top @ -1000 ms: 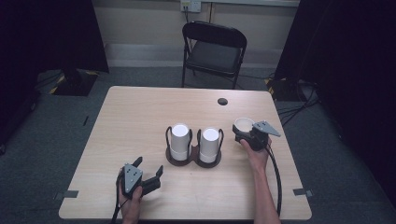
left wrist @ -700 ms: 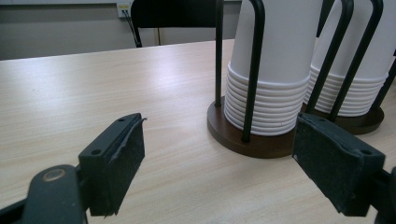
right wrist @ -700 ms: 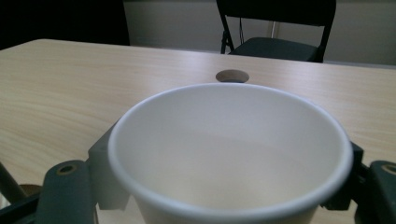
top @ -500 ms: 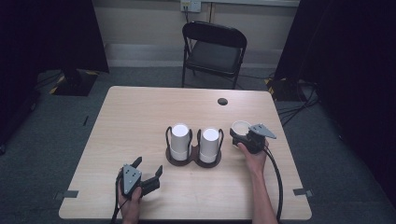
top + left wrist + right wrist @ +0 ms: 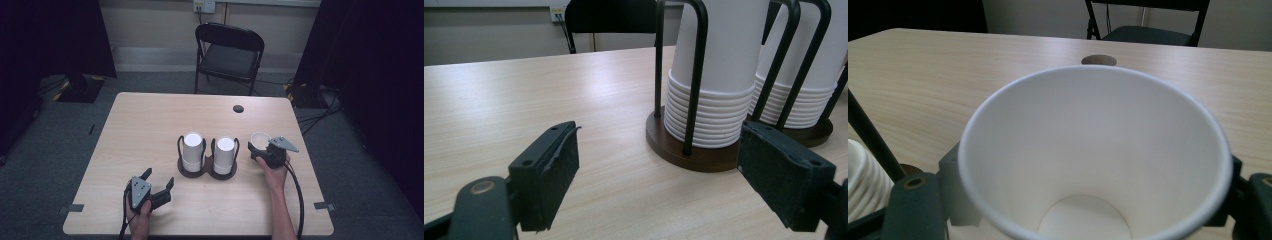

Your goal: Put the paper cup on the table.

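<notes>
Right gripper view shows the right claw [image 5: 1088,200], jaws just opening, around an upright white paper cup [image 5: 1095,150] on the counter [image 5: 948,65] (left claw [image 5: 659,170] gapes wide, holding nothing).

I am finding no legible text, label, brand, number or sign. The paper cup [image 5: 1095,150] that I am viewing is plain white inside, and the stacked cups [image 5: 711,75] beside it in their holder are bearing no print either.
</notes>
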Tool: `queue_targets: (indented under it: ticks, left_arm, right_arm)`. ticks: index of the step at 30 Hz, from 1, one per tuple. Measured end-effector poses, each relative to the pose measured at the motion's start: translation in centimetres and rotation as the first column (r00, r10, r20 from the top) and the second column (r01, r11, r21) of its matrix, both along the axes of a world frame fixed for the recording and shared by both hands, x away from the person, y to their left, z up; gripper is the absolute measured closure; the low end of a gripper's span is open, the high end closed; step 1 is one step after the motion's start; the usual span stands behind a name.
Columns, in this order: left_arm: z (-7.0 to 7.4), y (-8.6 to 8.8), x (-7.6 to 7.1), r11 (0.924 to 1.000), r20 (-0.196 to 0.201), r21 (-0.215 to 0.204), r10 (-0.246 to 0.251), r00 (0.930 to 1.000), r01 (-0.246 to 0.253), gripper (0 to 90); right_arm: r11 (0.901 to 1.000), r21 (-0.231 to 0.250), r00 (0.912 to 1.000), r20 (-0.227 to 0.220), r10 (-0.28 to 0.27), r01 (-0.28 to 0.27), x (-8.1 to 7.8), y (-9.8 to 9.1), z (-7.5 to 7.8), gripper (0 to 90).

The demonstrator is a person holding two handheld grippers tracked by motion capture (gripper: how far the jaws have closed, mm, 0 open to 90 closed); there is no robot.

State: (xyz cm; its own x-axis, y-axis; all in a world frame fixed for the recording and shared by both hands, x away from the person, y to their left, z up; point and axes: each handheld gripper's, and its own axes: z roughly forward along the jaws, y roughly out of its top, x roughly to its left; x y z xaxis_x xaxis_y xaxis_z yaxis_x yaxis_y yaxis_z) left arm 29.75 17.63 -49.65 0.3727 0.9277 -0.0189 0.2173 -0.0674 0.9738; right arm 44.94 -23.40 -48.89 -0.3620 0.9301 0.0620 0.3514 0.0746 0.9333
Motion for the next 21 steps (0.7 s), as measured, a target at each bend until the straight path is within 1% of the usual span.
queue_targets:
  ticks: [2,5,12,15,16,19,20,21]
  left_arm:
    - [0.0,0.0,0.0,1.0000,0.001,0.001,0.000,1.0000,0.000,17.2]
    - [0.0,0.1,0.0,1.0000,0.001,0.001,-0.003,1.0000,0.003,17.2]
    - [0.0,0.1,0.0,1.0000,-0.001,0.002,-0.004,1.0000,0.004,17.2]
    - [0.0,0.1,0.0,1.0000,-0.001,-0.001,-0.003,1.0000,0.003,17.2]
    - [0.0,0.0,0.0,1.0000,-0.001,-0.002,-0.003,1.0000,0.003,17.2]
    - [0.0,0.1,0.0,1.0000,-0.001,0.000,-0.002,1.0000,0.002,17.3]
    - [0.0,0.1,0.0,1.0000,-0.001,0.000,-0.002,1.0000,0.002,17.2]
    - [0.0,0.1,0.0,1.0000,-0.001,-0.001,-0.002,1.0000,0.002,17.2]
  right_arm:
    - [1.0000,0.000,0.9997,-0.022,-0.005,0.005,0.1,0.0,-0.2,18.3]
    - [0.9999,0.017,0.9987,-0.051,0.000,0.001,0.0,-0.1,-0.5,15.0]
    - [0.9995,0.032,0.9964,-0.085,-0.003,0.006,-0.5,-0.5,-0.5,14.4]
    - [0.9991,0.042,0.9956,-0.093,0.000,0.004,-0.9,-0.6,-0.5,14.4]
    - [0.9991,0.043,0.9960,-0.089,-0.003,0.006,-1.1,-0.6,-0.4,14.4]
    - [0.9993,0.036,0.9973,-0.073,-0.012,0.015,-1.6,-0.4,0.1,14.3]
    - [0.9992,0.036,0.9973,-0.071,-0.017,0.019,-1.7,-0.3,0.3,14.3]
    - [0.9992,0.025,0.9968,-0.074,-0.030,0.032,-1.8,-0.3,0.4,14.3]
